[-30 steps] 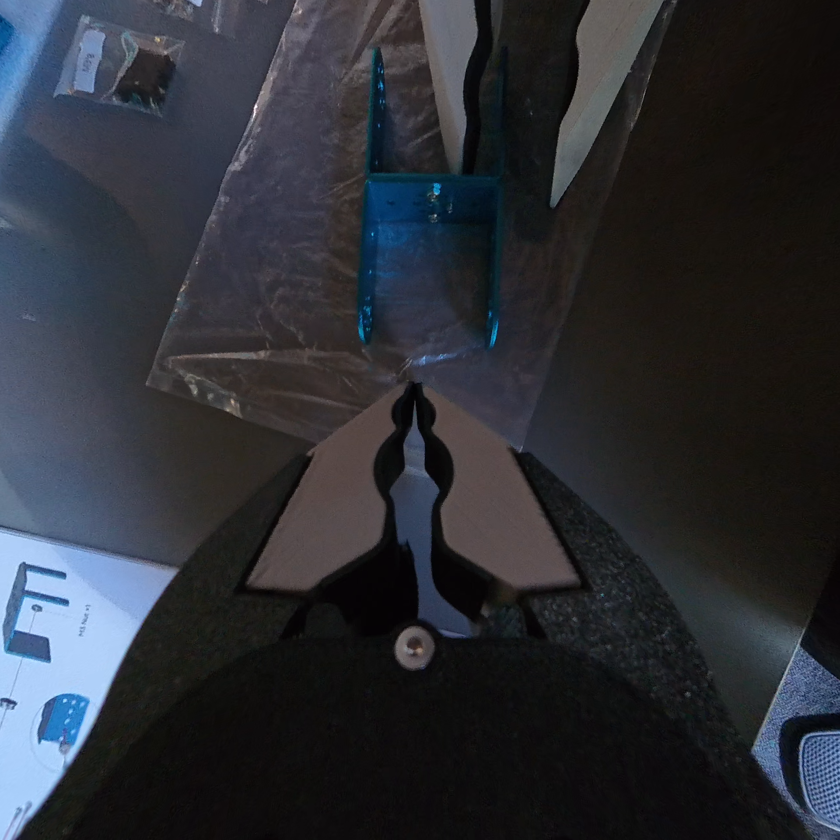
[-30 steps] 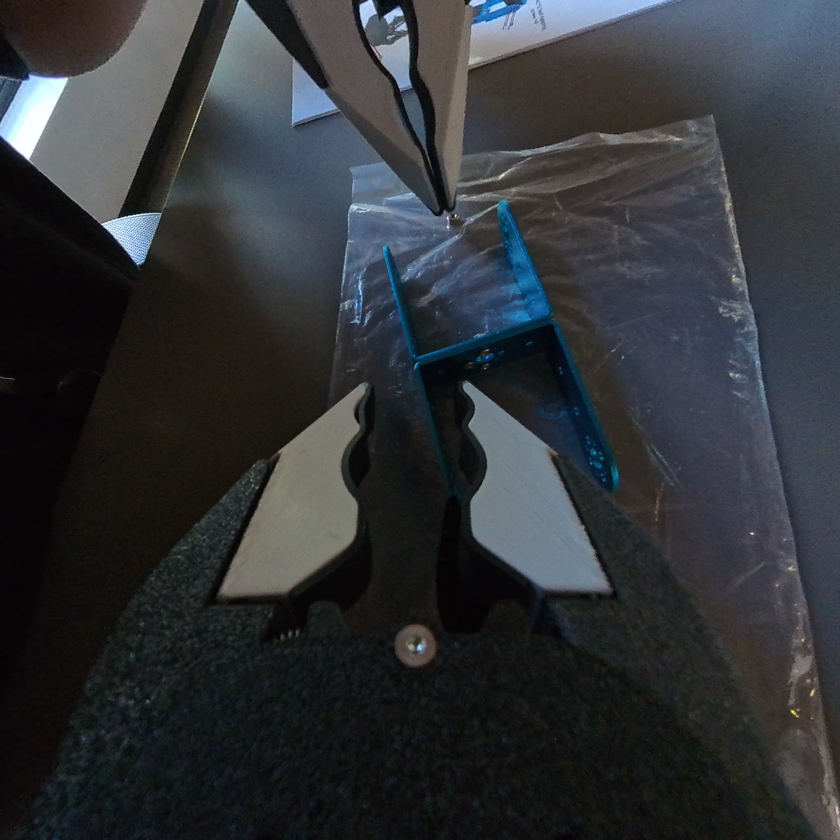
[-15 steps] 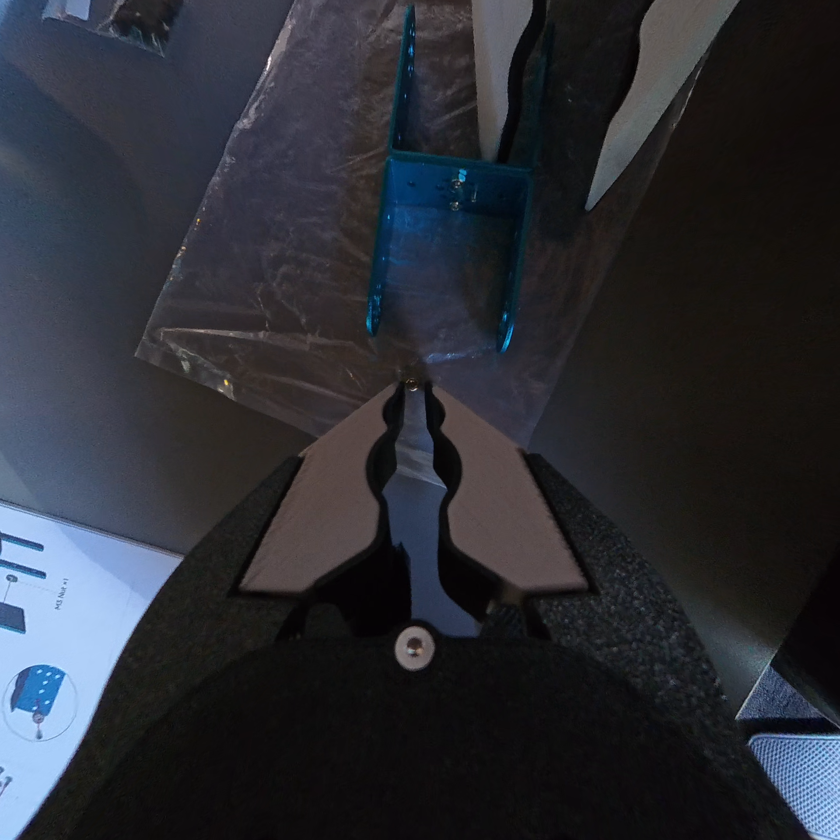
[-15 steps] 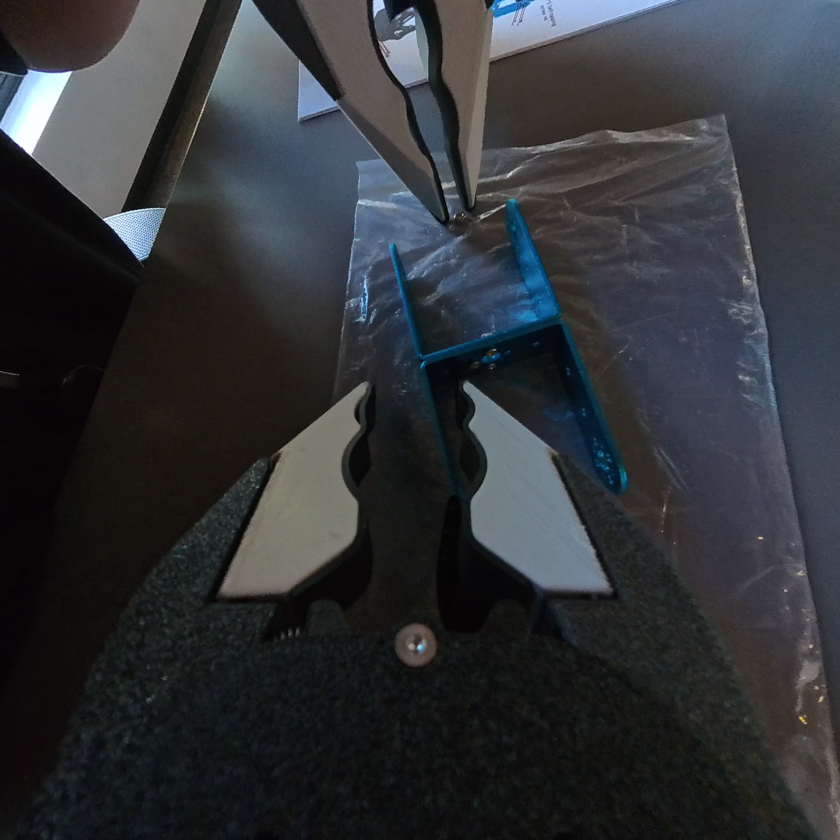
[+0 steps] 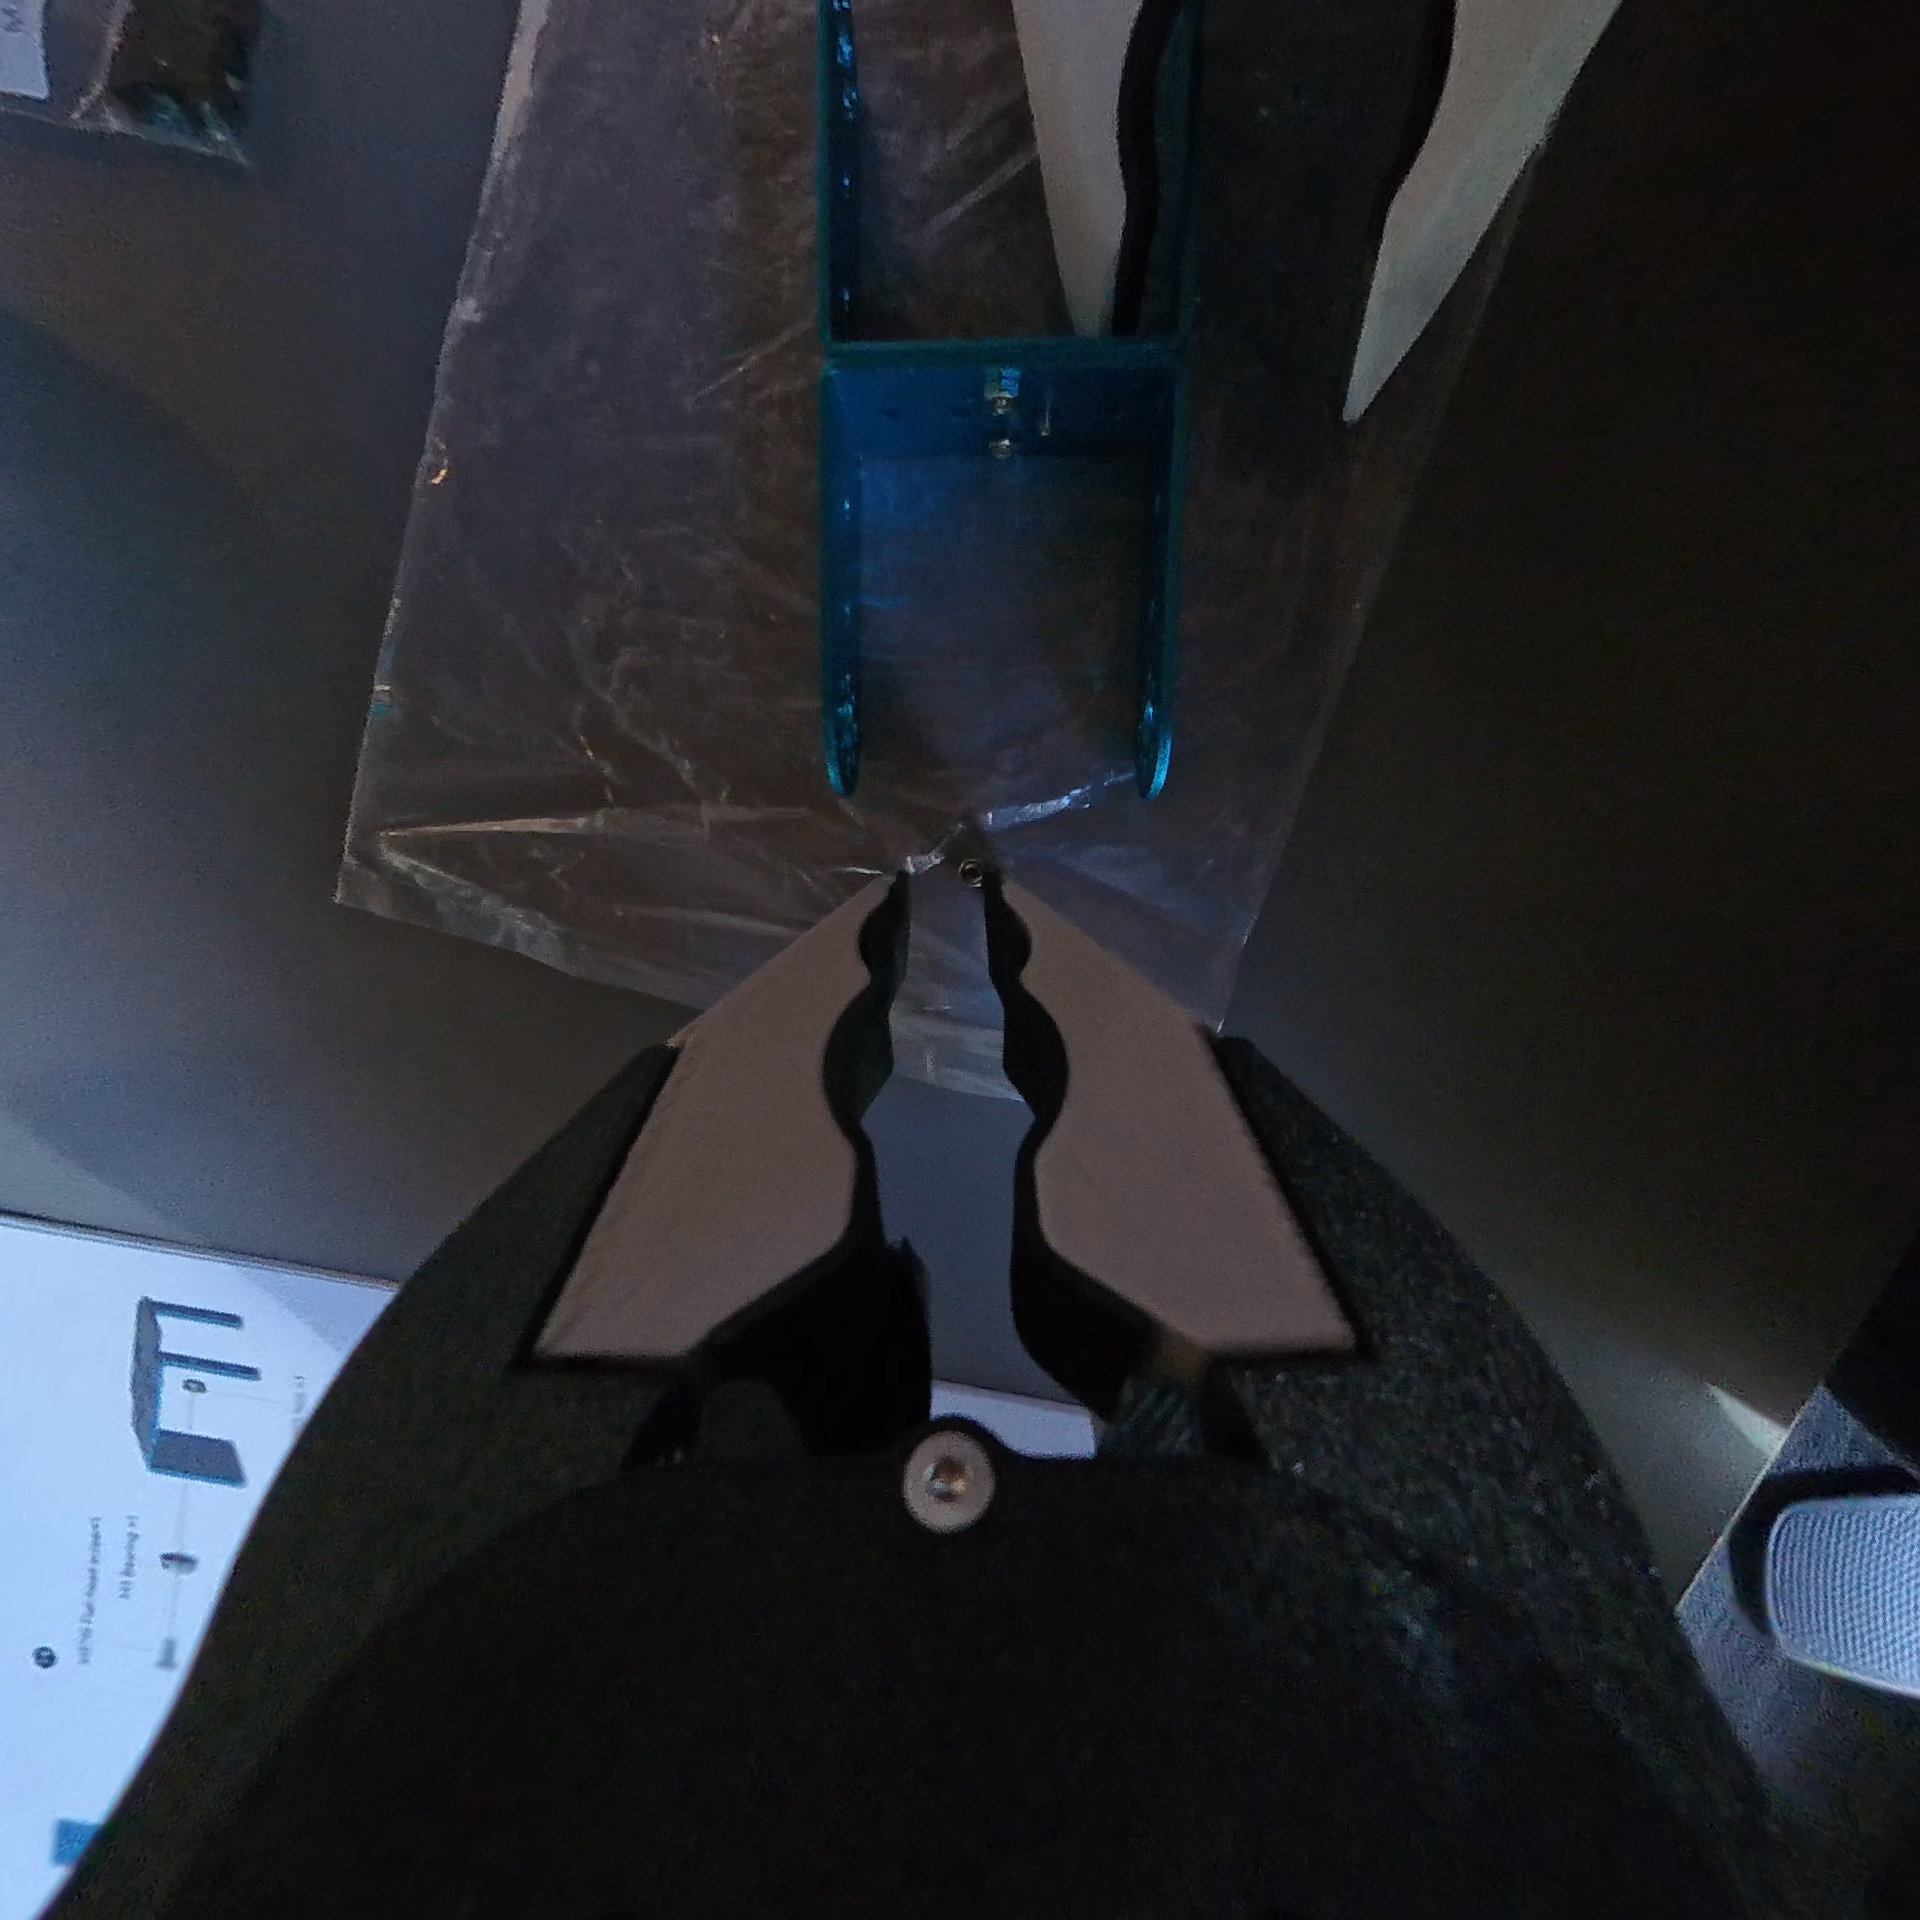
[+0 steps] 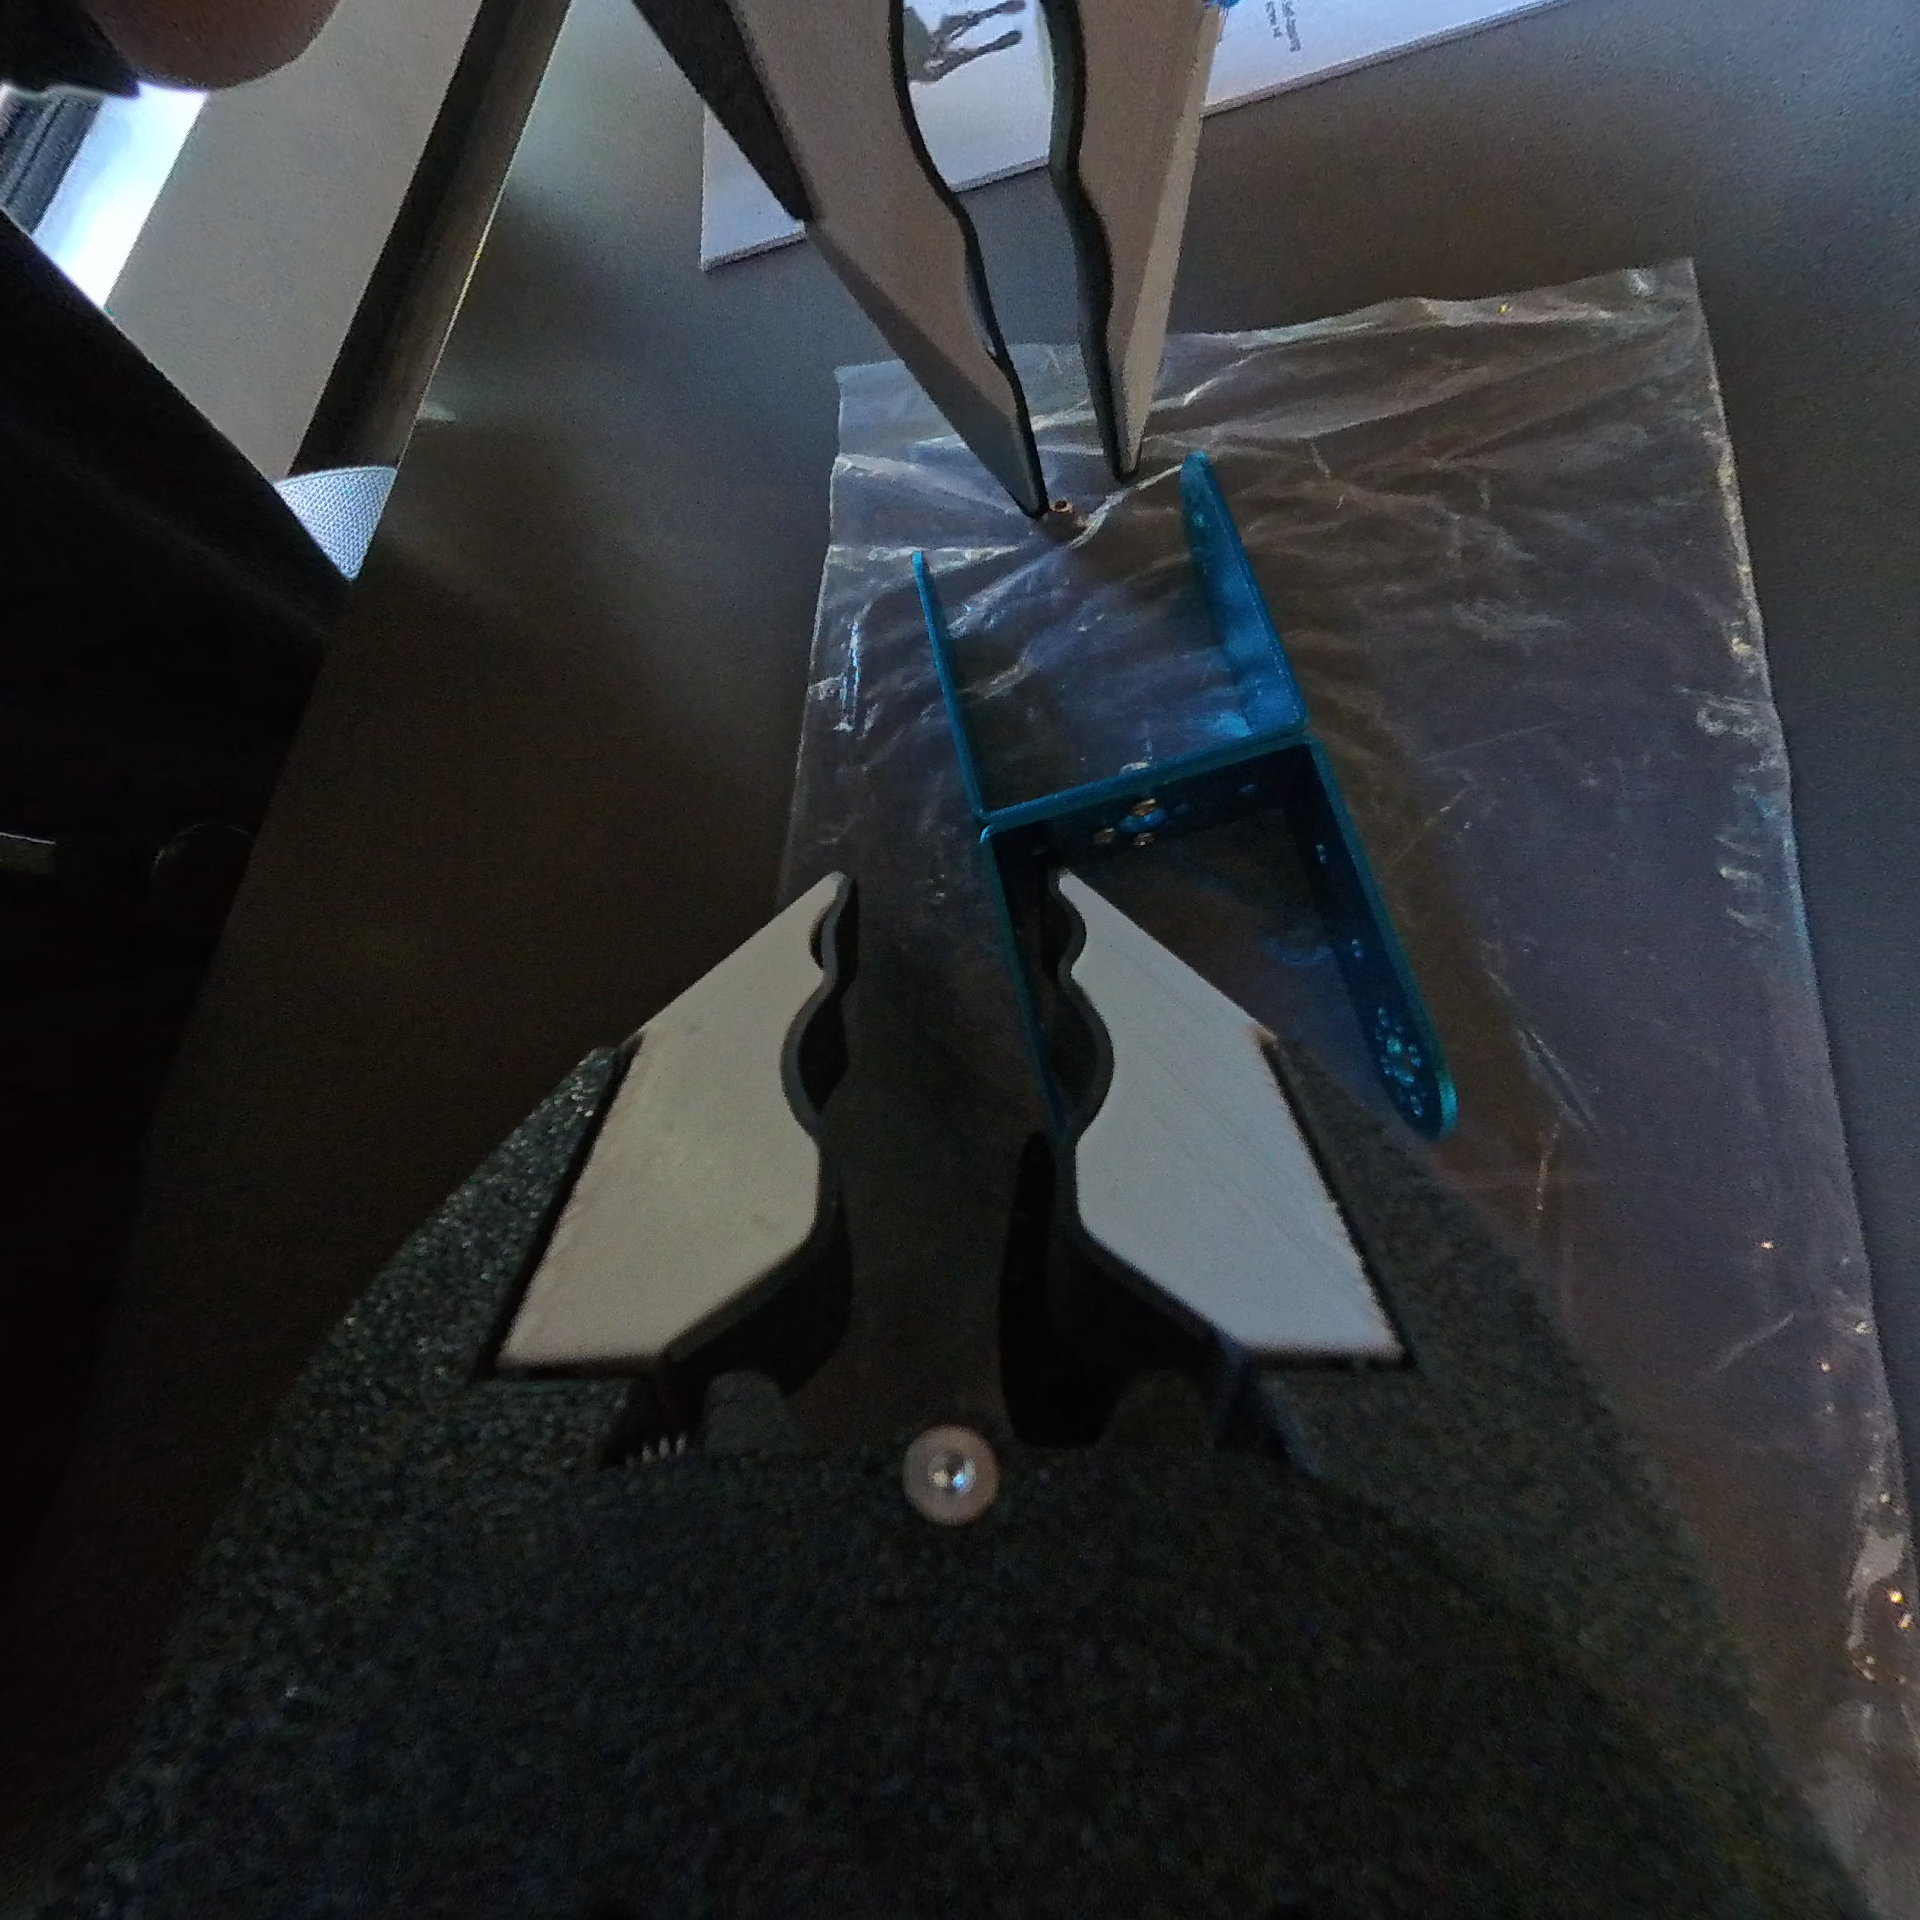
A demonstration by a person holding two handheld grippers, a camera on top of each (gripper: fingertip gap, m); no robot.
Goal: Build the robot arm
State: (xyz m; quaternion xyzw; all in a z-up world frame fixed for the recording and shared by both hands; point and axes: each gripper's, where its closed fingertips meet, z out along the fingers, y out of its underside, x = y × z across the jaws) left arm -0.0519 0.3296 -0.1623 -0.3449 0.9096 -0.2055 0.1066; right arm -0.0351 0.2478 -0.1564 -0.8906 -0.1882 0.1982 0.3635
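- Only the left wrist view shows the small packet of dark parts (image 5: 166, 88) at the far left of the dark table (image 5: 208, 644), a printed sheet with drawings (image 5: 135, 1507) at the near left, and a pale mesh thing (image 5: 1849, 1590) below the table edge at the right.
- Only the right wrist view shows the full length of the clear plastic bag (image 6: 1507, 727), lying flat, and the table's left edge with a pale floor or wall beyond it; the same printed sheet (image 6: 997, 135) appears there at the top.
- Left gripper (image 5: 940, 883): it points down and forward, with its tips at the near edge of the clear plastic bag (image 5: 623, 623). Its fingers are parted a little, pinching nothing. A tiny metal screw or nut (image 5: 971, 871) lies on the bag just beside the right tip; in the right wrist view the small piece (image 6: 1062, 509) sits between the two tips of the left gripper (image 6: 1081, 488).
- Blue metal bracket (image 5: 997, 499): an H-shaped piece of two U-brackets bolted back to back stands on the bag, arms upright on edge, small fasteners in its cross wall.
- Right gripper (image 6: 951, 894): it lies low over the table, fingers spread wide on either side of the left rear arm of the blue metal bracket (image 6: 1143, 800). The right finger lies against that arm; the left stands apart from it.
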